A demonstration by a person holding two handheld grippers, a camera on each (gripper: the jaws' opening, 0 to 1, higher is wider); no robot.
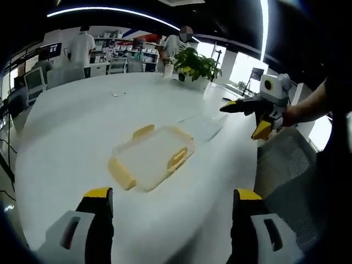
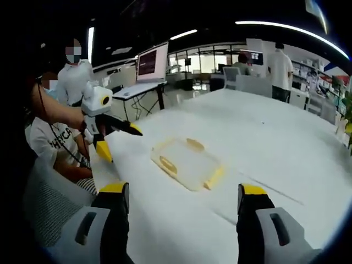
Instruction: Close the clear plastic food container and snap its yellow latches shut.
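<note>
A clear plastic container (image 1: 154, 157) with yellow latches (image 1: 177, 158) lies flat on the white table (image 1: 71, 137); it also shows mid-table in the right gripper view (image 2: 187, 162). A second faint clear piece (image 1: 201, 127) lies just beyond it. My left gripper (image 1: 173, 193) hovers near the table's edge, short of the container, jaws wide apart and empty. It appears from the side (image 2: 120, 143), held in a hand. My right gripper (image 2: 184, 190) is likewise open and empty, back from the container. It hangs in the air at the table's right side (image 1: 245, 120).
A potted plant (image 1: 195, 66) stands at the table's far end. Mesh chairs (image 1: 280, 159) (image 2: 49, 203) sit by the near edge. People stand and sit around desks with monitors (image 2: 153, 61) behind the table.
</note>
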